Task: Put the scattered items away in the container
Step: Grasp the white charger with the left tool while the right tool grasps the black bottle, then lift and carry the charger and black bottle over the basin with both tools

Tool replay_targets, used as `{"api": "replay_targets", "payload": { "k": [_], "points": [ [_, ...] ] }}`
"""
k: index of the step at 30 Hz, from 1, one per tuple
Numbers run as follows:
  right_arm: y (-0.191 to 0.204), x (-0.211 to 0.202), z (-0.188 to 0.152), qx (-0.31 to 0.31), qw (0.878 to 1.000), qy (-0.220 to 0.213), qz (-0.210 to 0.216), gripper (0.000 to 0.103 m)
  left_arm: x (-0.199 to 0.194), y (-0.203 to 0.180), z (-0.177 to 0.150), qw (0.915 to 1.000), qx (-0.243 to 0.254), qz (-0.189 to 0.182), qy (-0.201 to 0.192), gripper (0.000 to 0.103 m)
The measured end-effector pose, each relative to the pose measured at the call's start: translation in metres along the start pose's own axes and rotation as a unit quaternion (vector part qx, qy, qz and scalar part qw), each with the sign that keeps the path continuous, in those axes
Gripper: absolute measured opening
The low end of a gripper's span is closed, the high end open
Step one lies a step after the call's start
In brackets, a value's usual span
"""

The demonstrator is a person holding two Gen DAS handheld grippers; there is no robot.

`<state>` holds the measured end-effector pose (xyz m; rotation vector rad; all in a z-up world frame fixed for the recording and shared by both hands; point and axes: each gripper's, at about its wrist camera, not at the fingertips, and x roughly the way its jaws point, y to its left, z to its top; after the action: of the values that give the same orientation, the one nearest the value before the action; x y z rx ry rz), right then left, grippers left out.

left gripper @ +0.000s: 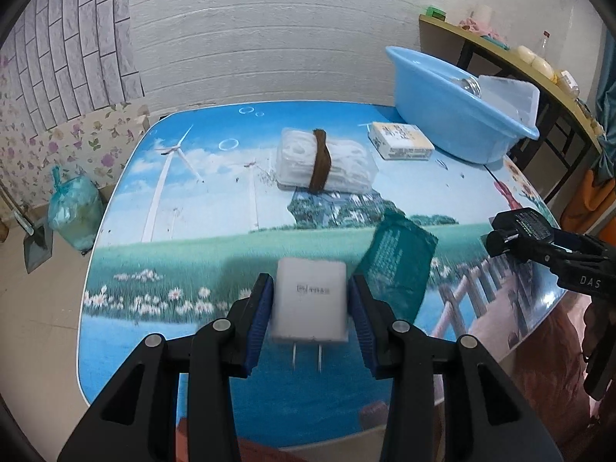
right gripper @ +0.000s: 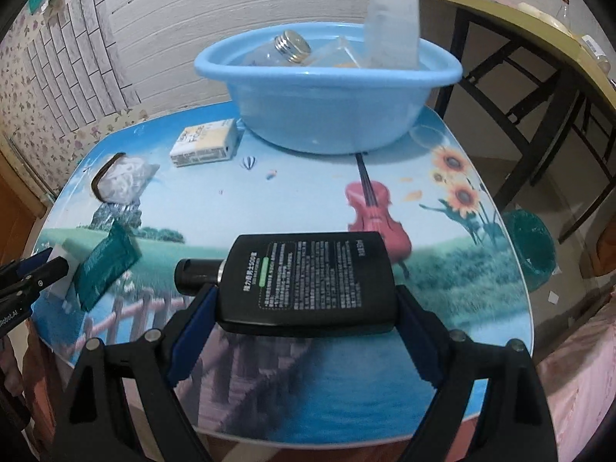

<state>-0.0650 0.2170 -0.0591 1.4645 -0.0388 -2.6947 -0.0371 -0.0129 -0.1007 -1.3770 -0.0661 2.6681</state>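
White charger plug (left gripper: pixel 308 300) sits pinched between the left gripper's (left gripper: pixel 311 310) blue pads, prongs pointing back toward the camera, lifted off the table (left gripper: pixel 184 254). Black flat bottle (right gripper: pixel 308 277) is clamped across its width in the right gripper (right gripper: pixel 304 317), jaws spread wide to fit it, cap to the left, also clear of the tabletop. Green sachet (left gripper: pixel 396 258) lies just right of the left jaws. Further out: bundled white pack with a brown band (left gripper: pixel 327 161), then a small yellow-white box (left gripper: pixel 400 140) near the blue basin (right gripper: pixel 327 88). Basin sits at the far right corner and already holds a clear bottle (right gripper: pixel 285 52) and clear plastic containers. Bare tabletop between the right gripper and basin.
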Motion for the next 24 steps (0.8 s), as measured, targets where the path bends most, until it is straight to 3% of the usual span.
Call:
{"api": "replay_targets", "payload": {
  "k": [11, 18, 21, 23, 24],
  "points": [
    [0.003, -0.004, -0.016, -0.012, 1.000, 0.014, 0.004, 0.089, 0.006, -0.001, -0.007, 0.9999, 0.003, 0.006, 0.010, 0.040],
    [0.009, -0.001, -0.016, -0.030, 1.000, 0.005, -0.001, 0.090, 0.009, -0.003, -0.006, 0.9999, 0.013, 0.008, -0.002, 0.041],
    [0.009, 0.004, -0.017, -0.037, 0.999, 0.002, -0.002, 0.091, 0.009, -0.006, -0.008, 0.9997, 0.022, 0.002, -0.009, 0.053],
    [0.010, 0.006, -0.018, -0.043, 0.999, -0.005, -0.001, 0.092, 0.011, -0.013, -0.011, 0.9990, 0.043, 0.009, -0.011, 0.066],
    [0.010, 0.007, -0.018, -0.046, 0.999, -0.010, 0.002, 0.093, 0.012, -0.015, -0.012, 0.9986, 0.050, 0.013, -0.013, 0.067]
  ]
}}
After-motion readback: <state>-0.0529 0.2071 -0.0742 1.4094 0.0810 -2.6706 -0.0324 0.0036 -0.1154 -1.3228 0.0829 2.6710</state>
